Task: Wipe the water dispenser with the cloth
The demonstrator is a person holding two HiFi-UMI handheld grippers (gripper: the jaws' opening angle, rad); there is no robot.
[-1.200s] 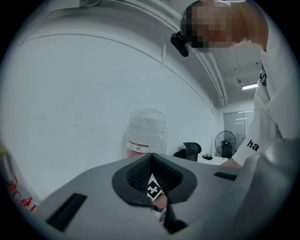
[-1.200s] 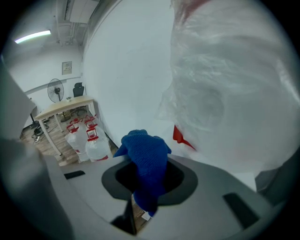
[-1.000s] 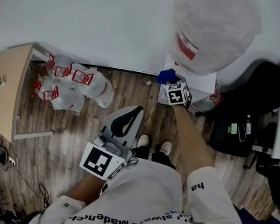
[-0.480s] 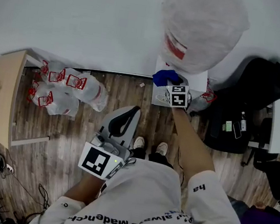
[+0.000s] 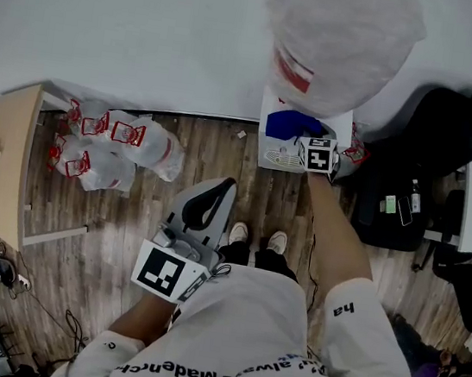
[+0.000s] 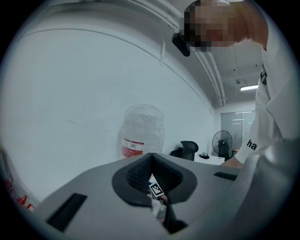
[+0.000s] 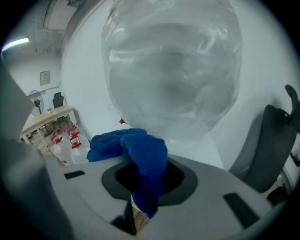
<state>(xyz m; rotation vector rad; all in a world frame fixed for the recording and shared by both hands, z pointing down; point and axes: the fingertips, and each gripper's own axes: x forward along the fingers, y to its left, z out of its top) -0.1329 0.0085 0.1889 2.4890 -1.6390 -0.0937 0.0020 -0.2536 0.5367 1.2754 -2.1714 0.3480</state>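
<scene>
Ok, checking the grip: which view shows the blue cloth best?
Right gripper view: the blue cloth sits central, pinched by the right gripper. Head view shows just a blue patch on the water dispenser; left gripper view, nothing clear of it.

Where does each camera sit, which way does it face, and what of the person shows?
Head view: on the head, facing down; torso, arms, shoes.
Left gripper view: on the left gripper, facing the water bottle; a sleeve shows.
Right gripper view: on the right gripper holding the blue cloth, near the bottle; no body.
Shared: the bottle, all three.
</scene>
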